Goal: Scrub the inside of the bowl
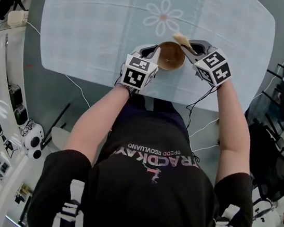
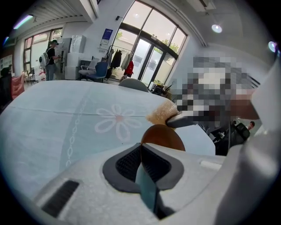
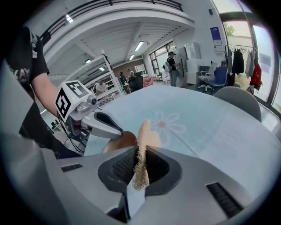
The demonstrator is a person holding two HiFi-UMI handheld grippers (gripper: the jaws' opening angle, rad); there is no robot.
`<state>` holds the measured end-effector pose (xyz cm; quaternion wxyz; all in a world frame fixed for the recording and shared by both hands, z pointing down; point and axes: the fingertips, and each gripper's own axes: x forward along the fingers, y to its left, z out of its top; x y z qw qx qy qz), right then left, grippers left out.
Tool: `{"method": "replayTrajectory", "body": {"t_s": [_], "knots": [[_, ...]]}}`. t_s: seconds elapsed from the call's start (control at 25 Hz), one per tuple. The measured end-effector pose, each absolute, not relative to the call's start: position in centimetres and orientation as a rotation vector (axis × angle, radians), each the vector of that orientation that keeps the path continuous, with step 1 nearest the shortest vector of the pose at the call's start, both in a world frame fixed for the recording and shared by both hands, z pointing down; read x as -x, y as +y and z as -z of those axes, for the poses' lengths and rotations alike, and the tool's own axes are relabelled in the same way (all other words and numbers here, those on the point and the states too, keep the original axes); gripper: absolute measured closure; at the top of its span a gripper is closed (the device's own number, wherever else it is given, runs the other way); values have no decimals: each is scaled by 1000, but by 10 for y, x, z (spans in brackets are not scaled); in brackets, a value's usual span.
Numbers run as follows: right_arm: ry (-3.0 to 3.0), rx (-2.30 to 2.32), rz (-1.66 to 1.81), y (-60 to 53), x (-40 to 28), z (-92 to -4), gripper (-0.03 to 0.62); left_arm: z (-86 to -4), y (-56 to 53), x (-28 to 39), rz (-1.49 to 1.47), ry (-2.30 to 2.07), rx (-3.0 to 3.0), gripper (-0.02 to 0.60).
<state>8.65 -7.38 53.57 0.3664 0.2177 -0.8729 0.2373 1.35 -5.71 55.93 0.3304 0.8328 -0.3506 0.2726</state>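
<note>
Brown bowl [image 1: 171, 57], one, pinched by left hand-held gripper [image 1: 156, 52]; right hand-held gripper [image 1: 187, 45] clamps one tan scrubber [image 1: 180, 38].

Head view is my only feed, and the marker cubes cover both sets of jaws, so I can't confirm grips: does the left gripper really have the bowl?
Observer: Yes, the left gripper is shut on the thin rim of the bowl.
Operator: And the right?
Observer: The right gripper is shut on a fibrous tan scrub pad that runs through its jaws.
Operator: Pad inside the bowl?
Observer: The left gripper view shows it above the far rim, not down inside.
</note>
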Motion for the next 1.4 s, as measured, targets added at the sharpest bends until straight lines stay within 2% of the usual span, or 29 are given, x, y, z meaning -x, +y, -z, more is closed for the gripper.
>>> {"method": "replayTrajectory", "body": {"t_s": [0.6, 1.04, 1.4], "knots": [[-2321, -261, -953, -61, -77, -535, 560, -552, -49, -18, -742, -582, -2447, 561], [-2301, -250, -1065, -52, -87, -546, 560, -560, -64, -9, -698, -750, -2329, 561], [-2332, -433, -1058, -53, -90, -550, 560, -570, -74, 7, -590, -907, -2079, 560]]}}
